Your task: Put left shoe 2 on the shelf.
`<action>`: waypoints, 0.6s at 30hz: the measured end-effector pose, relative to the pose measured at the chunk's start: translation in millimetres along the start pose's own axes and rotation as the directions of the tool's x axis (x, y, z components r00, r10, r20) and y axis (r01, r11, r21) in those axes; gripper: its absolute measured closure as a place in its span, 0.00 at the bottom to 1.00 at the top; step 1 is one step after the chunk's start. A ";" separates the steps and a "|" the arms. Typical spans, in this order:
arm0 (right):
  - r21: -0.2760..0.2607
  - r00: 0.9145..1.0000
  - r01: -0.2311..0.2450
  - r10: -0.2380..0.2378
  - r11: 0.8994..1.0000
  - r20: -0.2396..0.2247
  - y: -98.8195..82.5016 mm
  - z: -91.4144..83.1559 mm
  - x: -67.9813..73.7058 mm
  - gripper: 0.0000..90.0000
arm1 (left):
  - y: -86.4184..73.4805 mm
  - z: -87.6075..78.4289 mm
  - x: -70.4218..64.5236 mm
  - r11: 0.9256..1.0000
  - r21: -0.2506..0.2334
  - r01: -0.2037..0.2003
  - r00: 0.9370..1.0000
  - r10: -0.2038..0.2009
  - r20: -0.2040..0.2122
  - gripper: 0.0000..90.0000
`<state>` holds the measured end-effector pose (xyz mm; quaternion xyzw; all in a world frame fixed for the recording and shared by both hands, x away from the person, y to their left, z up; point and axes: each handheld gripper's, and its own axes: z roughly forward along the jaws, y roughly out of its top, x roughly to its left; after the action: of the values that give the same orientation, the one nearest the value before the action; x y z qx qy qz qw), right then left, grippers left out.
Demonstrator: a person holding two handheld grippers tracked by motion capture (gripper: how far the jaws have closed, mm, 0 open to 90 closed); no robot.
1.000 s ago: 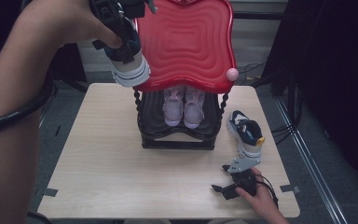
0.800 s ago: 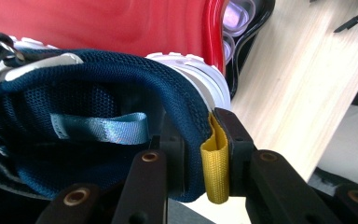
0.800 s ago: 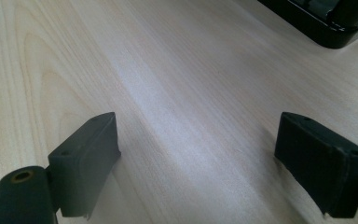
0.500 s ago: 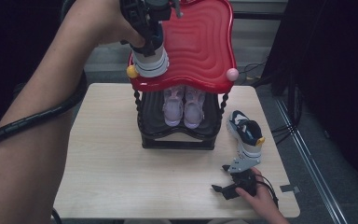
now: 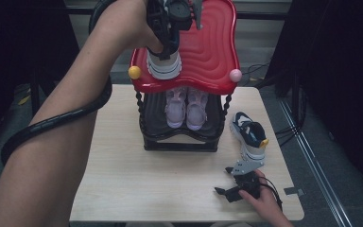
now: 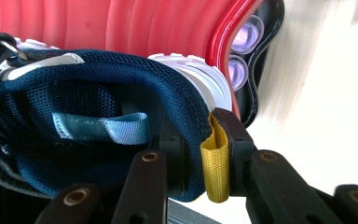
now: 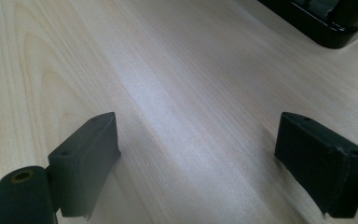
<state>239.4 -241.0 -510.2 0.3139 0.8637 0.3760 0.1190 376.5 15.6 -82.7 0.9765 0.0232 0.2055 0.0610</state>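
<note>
held shoe's toe [image 6: 9,51] cut off, lower-shelf pair [image 5: 186,106] perhaps half hidden

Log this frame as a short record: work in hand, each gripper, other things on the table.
work in hand: navy mesh sneaker being set on the red wavy top shelf
left gripper: shut on the sneaker's heel, by the yellow pull tab
right gripper: open, resting on the pale wooden table
lower shelf: pair of pink sneakers
table: matching sneaker beside the rack

My high cam looks down on the table [image 5: 123,189]; both gripper cams sit close, sharing the red rack [image 5: 212,52] and tabletop
</note>
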 end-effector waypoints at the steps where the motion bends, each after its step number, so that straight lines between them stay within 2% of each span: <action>1: 0.000 1.000 0.000 0.000 1.000 0.000 0.0 0.0 0.1 0.14 | 2.0 1.1 0.2 1.000 0.002 -0.007 1.000 0.007 -0.002 0.83; 10: 0.000 1.000 0.000 0.000 1.000 0.000 0.0 0.0 0.0 0.14 | 12.0 9.2 2.0 1.000 -0.001 -0.030 1.000 0.030 0.007 0.83; 14: 0.000 1.000 -0.001 0.001 1.000 0.000 0.0 0.0 0.1 0.14 | 15.0 10.3 2.7 0.999 0.012 -0.042 0.999 0.042 -0.006 0.82; 18: 0.000 1.000 -0.001 0.001 1.000 0.000 0.0 0.0 0.1 0.14 | 15.5 11.5 4.8 0.999 0.011 -0.033 0.999 0.033 -0.012 0.82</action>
<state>239.3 -241.0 -510.2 0.3143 0.8636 0.3759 0.1189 385.8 -0.7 -89.3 0.9758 0.0084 0.2122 0.0522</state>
